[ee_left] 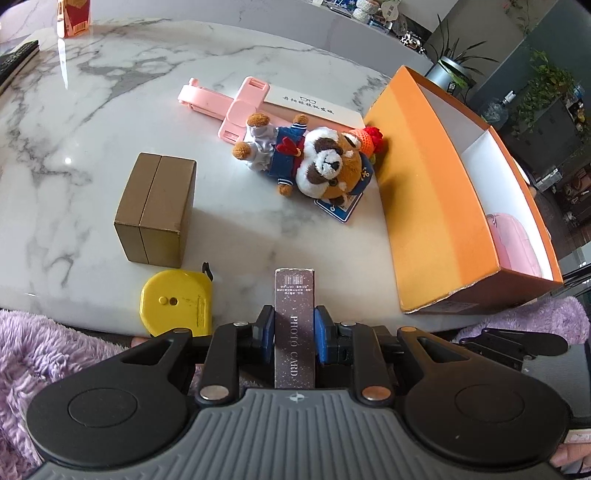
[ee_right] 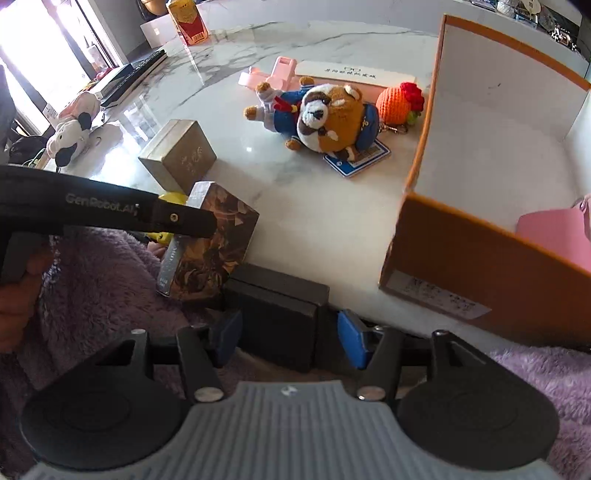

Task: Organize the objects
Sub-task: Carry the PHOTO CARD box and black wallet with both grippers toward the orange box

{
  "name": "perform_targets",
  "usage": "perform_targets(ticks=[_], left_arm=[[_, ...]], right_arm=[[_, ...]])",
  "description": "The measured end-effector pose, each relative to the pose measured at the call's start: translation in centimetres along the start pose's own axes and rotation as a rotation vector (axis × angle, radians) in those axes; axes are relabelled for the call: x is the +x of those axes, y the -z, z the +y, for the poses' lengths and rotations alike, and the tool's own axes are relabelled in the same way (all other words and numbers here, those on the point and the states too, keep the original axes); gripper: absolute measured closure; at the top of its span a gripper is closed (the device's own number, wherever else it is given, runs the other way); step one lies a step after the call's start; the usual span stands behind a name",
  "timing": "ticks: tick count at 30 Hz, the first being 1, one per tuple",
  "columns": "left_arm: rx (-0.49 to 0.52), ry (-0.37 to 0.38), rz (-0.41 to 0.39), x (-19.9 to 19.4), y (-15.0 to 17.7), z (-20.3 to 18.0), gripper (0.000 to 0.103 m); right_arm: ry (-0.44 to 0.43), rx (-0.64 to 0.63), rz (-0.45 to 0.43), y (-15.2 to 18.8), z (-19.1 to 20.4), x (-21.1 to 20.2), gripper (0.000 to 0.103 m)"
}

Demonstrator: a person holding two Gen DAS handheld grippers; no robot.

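Inside the orange box [ee_left: 436, 206], a pink item [ee_left: 515, 240] shows only partly. Left gripper [ee_left: 294, 328] fingers clamp the photo card box [ee_left: 294, 332]; right gripper [ee_right: 286, 334] fingers stand apart around a black box [ee_right: 277, 314], contact unclear.

White grey-veined marble bench [ee_left: 110, 92]. Ahead-left of the left gripper [ee_left: 294, 325]: yellow plastic tape measure [ee_left: 175, 302], just beyond it a brown cardboard cube box [ee_left: 155, 210]. Straight ahead, farther: brown-white plush dog in blue sailor suit [ee_left: 314, 158] lying on a blue card [ee_left: 338, 208], pink plastic holder [ee_left: 229, 107] and white paper strip [ee_left: 314, 105] behind. Ahead-right: orange open cardboard box with white inside [ee_left: 424, 192]. Far left corner: red carton [ee_left: 74, 16], black keyboard [ee_left: 16, 61].
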State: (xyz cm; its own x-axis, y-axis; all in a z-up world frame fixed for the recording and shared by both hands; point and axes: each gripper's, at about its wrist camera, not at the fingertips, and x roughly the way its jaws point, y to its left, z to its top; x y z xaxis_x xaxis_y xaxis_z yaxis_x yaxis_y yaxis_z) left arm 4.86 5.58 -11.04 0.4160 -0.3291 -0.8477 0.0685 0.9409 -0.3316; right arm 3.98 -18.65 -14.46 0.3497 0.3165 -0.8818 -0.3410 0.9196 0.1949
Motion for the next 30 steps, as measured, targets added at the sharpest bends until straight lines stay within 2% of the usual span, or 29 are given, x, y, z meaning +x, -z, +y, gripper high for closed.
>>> perform_targets(ticks=[4,7,10,12,15,20,23,27,30], left_arm=[[0.018,-0.019,0.020,0.3,0.1,-0.3,0.076],[0.018,-0.021,0.025,0.3,0.3,-0.3,0.076],[0.013,-0.019,0.024,0.3,0.4,-0.3,0.076],[0.013,-0.018,0.024,0.3,0.3,-0.3,0.076],[0.014,-0.021,0.026,0.3,0.3,-0.3,0.076],[0.016,-0.028,0.026,0.3,0.3,-0.2,0.076],[0.011,-0.031,0.025,0.2,0.2,-0.2,0.076],[0.002,-0.036,0.021,0.2,0.1,0.0,0.077],[-0.009,-0.036,0.007,-0.1,0.1,-0.1,0.077]], right_arm=[[-0.040,-0.001,-0.015,0.5,-1.1,2.0,0.042],[-0.119,0.020,-0.008,0.8,-1.9,3.5,0.035],[-0.146,0.036,-0.002,1.1,-2.4,4.7,0.025],[-0.184,0.047,-0.008,1.2,-2.5,5.1,0.025],[-0.201,0.036,-0.023,1.1,-2.2,4.9,0.031],[-0.181,0.009,-0.039,1.7,-1.8,3.2,0.049],[-0.186,-0.003,-0.083,1.9,-1.5,1.2,0.059],[-0.211,0.013,-0.162,1.3,-1.4,-1.5,0.064],[-0.251,0.067,-0.181,0.7,-1.8,-3.0,0.066]])
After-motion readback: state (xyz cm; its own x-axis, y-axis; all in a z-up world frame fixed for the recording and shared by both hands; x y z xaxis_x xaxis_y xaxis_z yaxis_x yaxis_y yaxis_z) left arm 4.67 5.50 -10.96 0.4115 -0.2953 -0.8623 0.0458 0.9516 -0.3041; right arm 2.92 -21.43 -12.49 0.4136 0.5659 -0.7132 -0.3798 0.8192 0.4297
